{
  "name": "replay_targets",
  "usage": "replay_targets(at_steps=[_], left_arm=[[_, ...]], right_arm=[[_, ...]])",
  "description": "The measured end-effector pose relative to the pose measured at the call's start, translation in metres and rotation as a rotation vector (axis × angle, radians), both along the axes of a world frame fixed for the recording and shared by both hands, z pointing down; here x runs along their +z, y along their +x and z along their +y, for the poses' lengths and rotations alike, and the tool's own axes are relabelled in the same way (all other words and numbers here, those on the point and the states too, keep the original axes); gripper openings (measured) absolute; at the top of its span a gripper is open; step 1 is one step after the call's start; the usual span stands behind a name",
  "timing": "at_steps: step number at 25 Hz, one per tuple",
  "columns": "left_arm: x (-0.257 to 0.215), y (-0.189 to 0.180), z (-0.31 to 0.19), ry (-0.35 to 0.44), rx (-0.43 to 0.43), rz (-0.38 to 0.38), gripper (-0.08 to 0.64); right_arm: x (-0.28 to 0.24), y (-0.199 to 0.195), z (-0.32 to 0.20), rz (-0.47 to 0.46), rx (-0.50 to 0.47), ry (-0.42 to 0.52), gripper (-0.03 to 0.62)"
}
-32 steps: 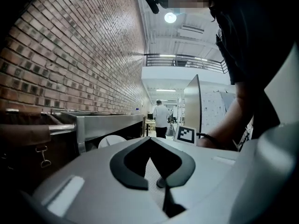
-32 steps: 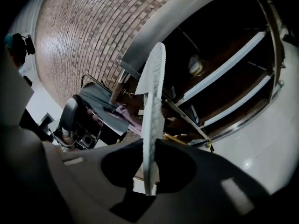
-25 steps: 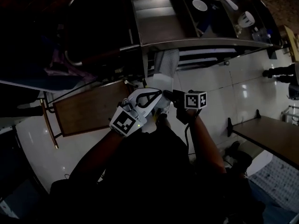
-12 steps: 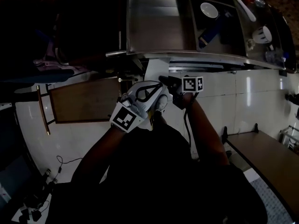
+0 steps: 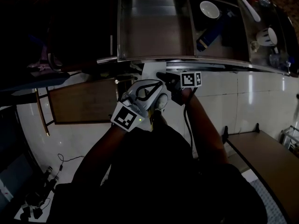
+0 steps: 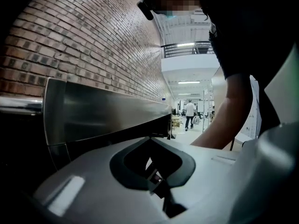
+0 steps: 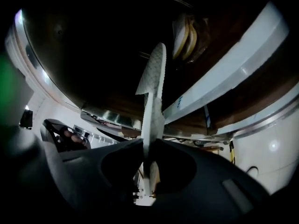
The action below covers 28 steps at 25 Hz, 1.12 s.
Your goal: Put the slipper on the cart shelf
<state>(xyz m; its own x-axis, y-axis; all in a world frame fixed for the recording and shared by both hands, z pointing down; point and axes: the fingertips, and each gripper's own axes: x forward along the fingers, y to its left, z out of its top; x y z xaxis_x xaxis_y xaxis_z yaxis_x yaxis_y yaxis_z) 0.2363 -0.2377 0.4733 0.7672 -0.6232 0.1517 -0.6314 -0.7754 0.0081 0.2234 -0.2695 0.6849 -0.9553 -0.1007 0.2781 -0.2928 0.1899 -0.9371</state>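
Observation:
The white slipper [image 7: 152, 92] shows edge-on in the right gripper view, its sole pointing up toward the dark underside of the steel cart [image 7: 84, 55]. My right gripper [image 7: 148, 171] is shut on its near end. In the head view the slipper [image 5: 148, 71] shows as a pale patch just below the cart's front rim [image 5: 196, 59], with the dark right gripper [image 5: 161, 76] behind it. My white left gripper [image 5: 156, 88] hovers close beside it on the left. In the left gripper view that gripper [image 6: 157, 183] has its jaws together with nothing between them.
The cart's top tray [image 5: 154, 31] carries a white bowl [image 5: 209, 9], a blue object [image 5: 210, 31] and a cup [image 5: 264, 35]. A wooden table [image 5: 81, 107] stands on the left and a wooden bench [image 5: 266, 153] on the right. Cables [image 5: 42, 199] lie on the floor at the lower left.
Both grippers and the slipper have come closer to the cart's front rim. The slipper is now mostly tucked under that rim in the head view.

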Motion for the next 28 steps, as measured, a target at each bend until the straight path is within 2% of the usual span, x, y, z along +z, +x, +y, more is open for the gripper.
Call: replay_targets(at_steps=[3, 7, 12, 18, 24, 28], left_arm=[[0.006, 0.0, -0.007, 0.013, 0.001, 0.002, 0.003], [0.018, 0.0, -0.016, -0.05, -0.019, 0.013, 0.003], [0.026, 0.008, -0.02, -0.061, 0.001, -0.018, 0.003], [0.032, 0.011, -0.019, -0.07, 0.017, -0.02, 0.003], [0.034, 0.006, -0.018, -0.072, 0.016, -0.026, 0.003], [0.032, 0.004, -0.018, -0.069, 0.008, -0.018, 0.003]], right_arm=[[0.001, -0.004, 0.0, -0.03, 0.002, 0.006, 0.066], [0.004, -0.006, -0.004, -0.063, 0.011, 0.001, 0.066], [0.006, -0.006, -0.013, -0.109, 0.023, -0.014, 0.066], [0.013, -0.007, -0.023, -0.085, 0.018, -0.014, 0.066], [0.016, -0.01, -0.041, -0.081, 0.074, -0.019, 0.066], [0.017, -0.006, -0.049, -0.066, 0.148, -0.023, 0.081]])
